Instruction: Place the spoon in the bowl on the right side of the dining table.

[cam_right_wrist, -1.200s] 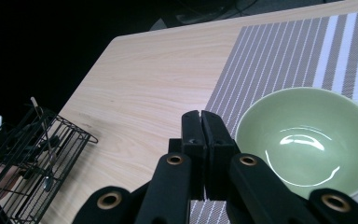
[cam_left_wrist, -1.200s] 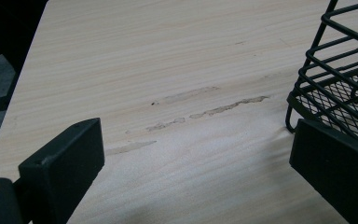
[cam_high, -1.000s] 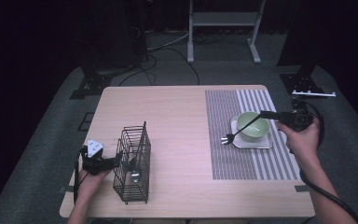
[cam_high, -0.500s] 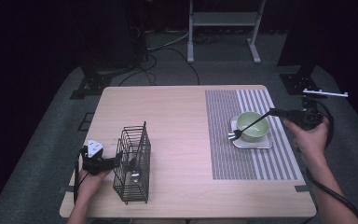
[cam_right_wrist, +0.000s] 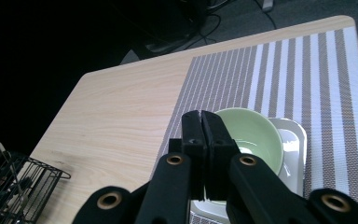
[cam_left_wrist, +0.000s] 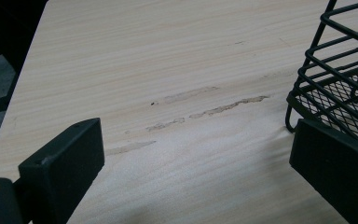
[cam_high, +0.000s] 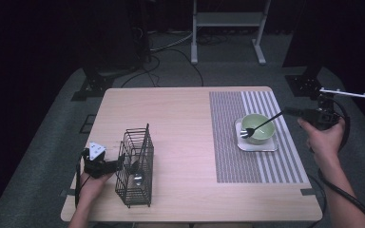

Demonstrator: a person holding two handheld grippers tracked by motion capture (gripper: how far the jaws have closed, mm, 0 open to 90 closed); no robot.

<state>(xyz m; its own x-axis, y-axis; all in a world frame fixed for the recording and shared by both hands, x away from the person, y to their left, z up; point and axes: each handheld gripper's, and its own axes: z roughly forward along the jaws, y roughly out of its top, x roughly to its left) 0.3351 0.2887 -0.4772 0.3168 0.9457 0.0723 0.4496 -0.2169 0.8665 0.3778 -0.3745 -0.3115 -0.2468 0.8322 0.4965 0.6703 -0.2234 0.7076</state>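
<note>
Fork (cam_high: 261, 126) sat at the right of the high view, its black handle clamped in the right gripper (cam_high: 289, 112), whose jaws were pressed fully together on it. Its long axis ran on a slant from upper right to lower left of that frame: the handle end was up at the gripper, the silver tines down and to the left, over the near rim of the green bowl (cam_high: 258, 128). Whether the tines touched the bowl could not be told. The bowl stood on a small white tray (cam_high: 271, 145), and the tray lay on the striped mat (cam_high: 228, 142) covering the right part of the table (cam_high: 180, 118).

In the right gripper view the two black jaws met with no gap in the centre of the frame, pointing at the bowl (cam_right_wrist: 254, 128) just beyond them; the mat (cam_right_wrist: 279, 70) spread across the upper right, and the fork itself was hidden behind the jaws.

At the lower left of the high view the left gripper (cam_high: 119, 161) lay low over the table, against the left side of the wire rack (cam_high: 135, 168). The rack stood upright near the front edge, with a piece of cutlery inside it, too small to name. In the left gripper view the jaws stood wide apart with bare wood between them, and the rack's corner (cam_left_wrist: 335, 84) sat just beyond the jaw at the right of the frame. Nothing was gripped there.
</note>
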